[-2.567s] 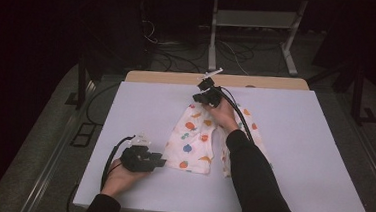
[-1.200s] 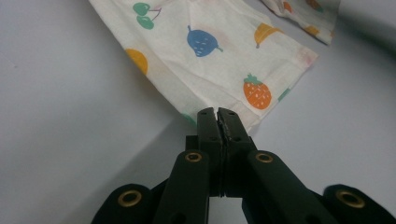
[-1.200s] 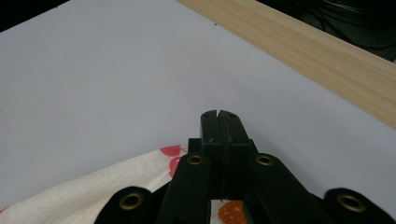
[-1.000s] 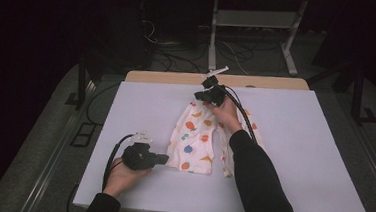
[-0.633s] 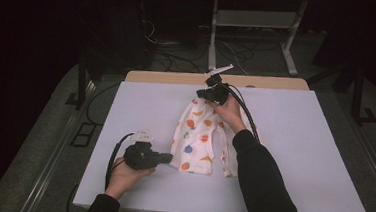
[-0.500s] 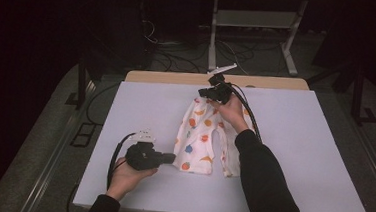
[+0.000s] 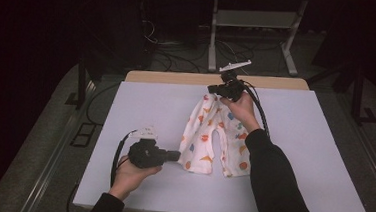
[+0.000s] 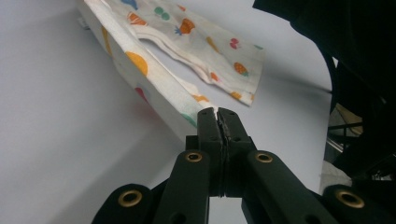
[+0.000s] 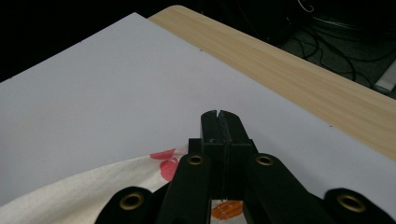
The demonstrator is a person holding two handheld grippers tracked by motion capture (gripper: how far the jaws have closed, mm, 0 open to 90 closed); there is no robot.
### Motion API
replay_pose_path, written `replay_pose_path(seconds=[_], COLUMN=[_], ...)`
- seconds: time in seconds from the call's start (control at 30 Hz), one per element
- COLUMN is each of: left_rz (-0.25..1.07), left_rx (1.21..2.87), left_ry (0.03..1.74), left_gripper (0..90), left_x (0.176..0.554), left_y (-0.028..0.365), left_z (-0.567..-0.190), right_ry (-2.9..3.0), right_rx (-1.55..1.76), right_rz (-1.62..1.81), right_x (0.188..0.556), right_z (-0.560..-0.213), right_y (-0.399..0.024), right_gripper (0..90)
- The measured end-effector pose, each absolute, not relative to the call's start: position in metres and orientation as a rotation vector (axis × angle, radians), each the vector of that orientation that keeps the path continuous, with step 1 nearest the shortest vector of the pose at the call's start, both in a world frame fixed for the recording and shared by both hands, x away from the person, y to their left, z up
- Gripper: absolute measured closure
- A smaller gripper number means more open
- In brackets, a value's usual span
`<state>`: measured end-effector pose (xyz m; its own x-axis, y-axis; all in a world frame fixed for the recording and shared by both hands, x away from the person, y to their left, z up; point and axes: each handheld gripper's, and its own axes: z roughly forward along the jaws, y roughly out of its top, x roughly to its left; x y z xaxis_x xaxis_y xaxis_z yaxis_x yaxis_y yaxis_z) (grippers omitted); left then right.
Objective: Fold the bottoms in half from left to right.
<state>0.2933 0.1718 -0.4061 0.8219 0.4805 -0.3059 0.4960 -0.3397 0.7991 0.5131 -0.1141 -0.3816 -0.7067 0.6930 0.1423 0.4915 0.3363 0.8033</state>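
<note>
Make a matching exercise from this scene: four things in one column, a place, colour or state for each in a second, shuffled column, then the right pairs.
Things:
1. left gripper
2. right gripper
3. patterned pants
4. table

Descriptions:
A. pale top with a wooden strip along its far edge
B. white cloth with coloured prints, spread out
C. shut on the hem of one leg, near side
D. shut on the waist end, far side

Pairs: 1-C, 2-D, 3-B, 4-A

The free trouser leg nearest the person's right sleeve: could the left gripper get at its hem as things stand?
Probably not at once: the left gripper is shut on the other leg's hem of the printed trousers. Otherwise bare table lies between.
</note>
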Motion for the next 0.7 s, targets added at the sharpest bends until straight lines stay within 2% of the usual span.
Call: replay_pose_path(seconds=[0.7], left_rz=[-0.092], left_rx=[1.986], left_ry=[0.622], left_gripper=[88.3], left_x=[0.301], left_y=[0.116], left_z=[-0.393], right_ry=[2.332], right_rx=[1.096], right_rz=[1.281], right_x=[0.507], right_z=[-0.368], right_y=[-0.151], right_gripper=[89.0])
